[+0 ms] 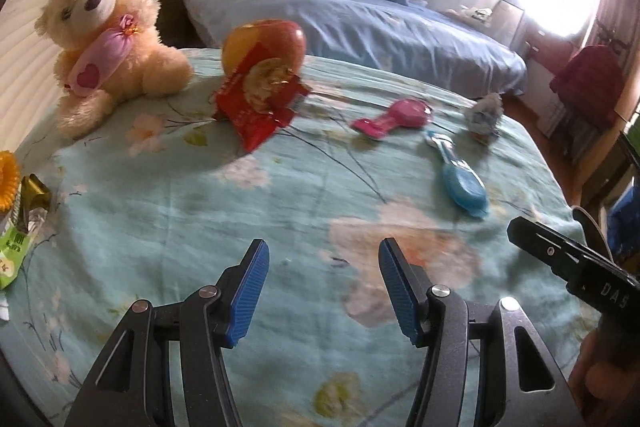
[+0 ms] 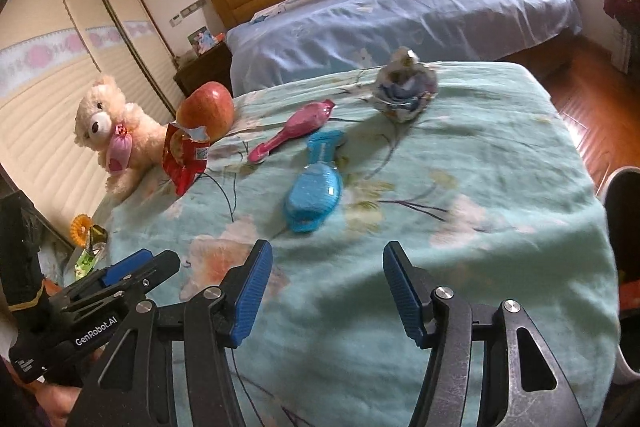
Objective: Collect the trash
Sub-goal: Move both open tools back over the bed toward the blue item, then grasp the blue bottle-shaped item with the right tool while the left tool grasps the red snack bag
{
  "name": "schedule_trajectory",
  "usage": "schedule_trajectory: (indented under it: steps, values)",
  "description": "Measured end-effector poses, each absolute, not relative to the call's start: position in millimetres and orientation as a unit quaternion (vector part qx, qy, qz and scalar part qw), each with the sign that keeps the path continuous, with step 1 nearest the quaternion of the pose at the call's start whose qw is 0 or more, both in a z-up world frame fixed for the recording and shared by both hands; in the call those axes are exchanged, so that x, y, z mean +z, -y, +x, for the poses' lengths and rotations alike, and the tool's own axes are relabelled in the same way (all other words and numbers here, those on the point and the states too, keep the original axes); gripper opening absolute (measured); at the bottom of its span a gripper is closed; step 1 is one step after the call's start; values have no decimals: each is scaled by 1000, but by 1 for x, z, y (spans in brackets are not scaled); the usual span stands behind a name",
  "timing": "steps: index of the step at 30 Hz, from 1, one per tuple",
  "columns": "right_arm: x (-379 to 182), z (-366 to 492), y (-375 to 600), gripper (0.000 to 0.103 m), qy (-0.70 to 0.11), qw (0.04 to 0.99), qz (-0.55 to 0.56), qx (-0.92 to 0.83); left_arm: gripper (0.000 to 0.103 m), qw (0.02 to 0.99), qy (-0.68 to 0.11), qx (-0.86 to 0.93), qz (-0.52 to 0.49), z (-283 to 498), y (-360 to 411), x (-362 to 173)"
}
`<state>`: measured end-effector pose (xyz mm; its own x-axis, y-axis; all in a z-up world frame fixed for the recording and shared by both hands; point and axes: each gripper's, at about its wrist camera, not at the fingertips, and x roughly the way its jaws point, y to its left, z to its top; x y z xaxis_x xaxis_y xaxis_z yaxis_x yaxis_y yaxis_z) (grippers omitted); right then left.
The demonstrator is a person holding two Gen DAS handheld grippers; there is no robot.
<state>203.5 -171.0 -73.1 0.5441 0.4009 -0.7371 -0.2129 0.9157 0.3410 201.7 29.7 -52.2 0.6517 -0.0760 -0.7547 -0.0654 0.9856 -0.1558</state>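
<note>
Both tongs are hanging spread and empty over the near edge of the floral bedspread: the left tongs at bottom centre of the left view, the right tongs at bottom centre of the right view. Trash is lying ahead: a torn red snack wrapper is leaning against the apple at upper centre-left, and a crumpled blue-and-white wrapper is sitting at upper centre-right of the right view. Brushes, a pink one and a blue one, and the teddy bear are judged not trash. Recommended: pinching the red wrapper by its free lower corner, well clear of the apple, so nothing is rolling off. A bin rim appears to be showing at right edge.
</note>
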Motion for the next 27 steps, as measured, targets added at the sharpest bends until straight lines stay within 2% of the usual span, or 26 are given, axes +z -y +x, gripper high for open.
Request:
schedule_trajectory:
  steps: [16, 20, 27]
  values:
    - [-85, 240, 136, 58, -455, 873, 75, 159, 57, 896, -429, 47, -101, 273, -59, -70]
    - [-90, 248, 131, 57, -460, 874, 63, 147, 60, 898, -427, 54, -97, 291, -62, -73]
    - [-92, 258, 121, 44, -461, 876, 38, 133, 60, 894, -431, 65, -103, 323, -69, -84]
